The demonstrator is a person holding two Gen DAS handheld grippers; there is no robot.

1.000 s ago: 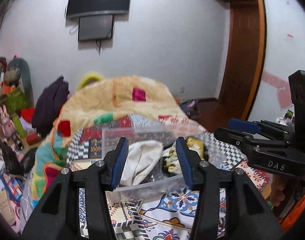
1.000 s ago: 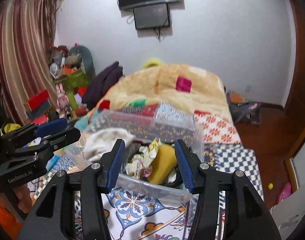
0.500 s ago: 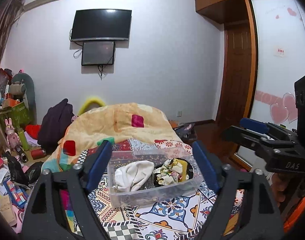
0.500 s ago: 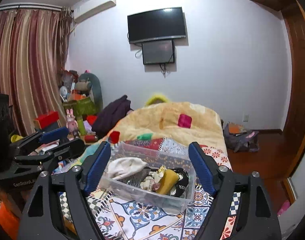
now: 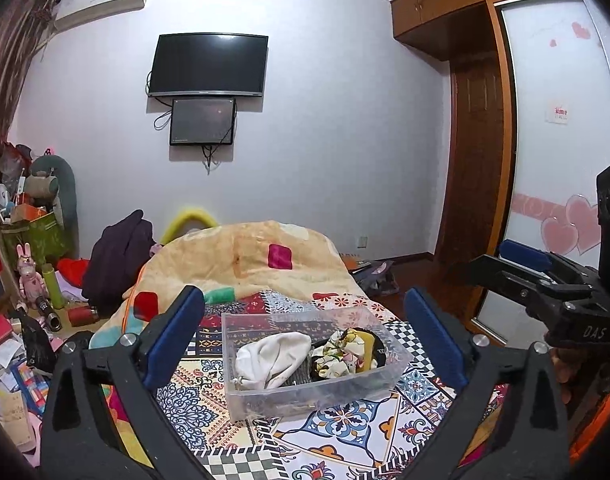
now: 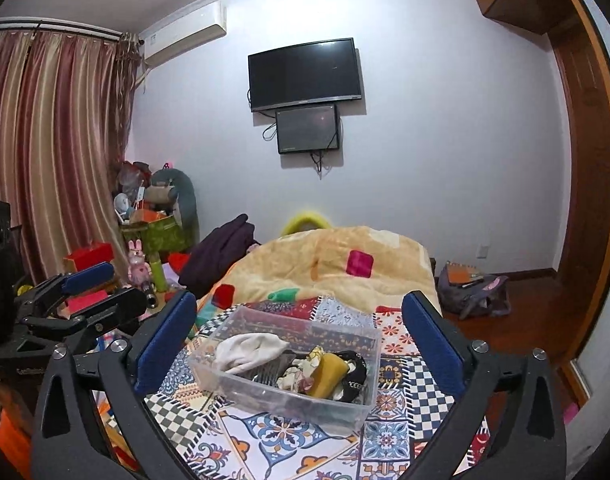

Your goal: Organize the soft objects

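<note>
Now both the left claw [image 5: 305,336] and right claw [image 6: 301,340] have just spread wide, holding nothing

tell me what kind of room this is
Most likely a lived-in bedroom. A bed with a patterned cover and a heaped quilt fills the middle, a television hangs on the far wall, and a wardrobe with a sliding door stands to the right.

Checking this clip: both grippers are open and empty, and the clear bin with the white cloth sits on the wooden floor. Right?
Not quite. The clear bin sits on the patterned bedspread, not the floor, as the right wrist view shows. The white cloth is inside, and both grippers are open and empty.
</note>
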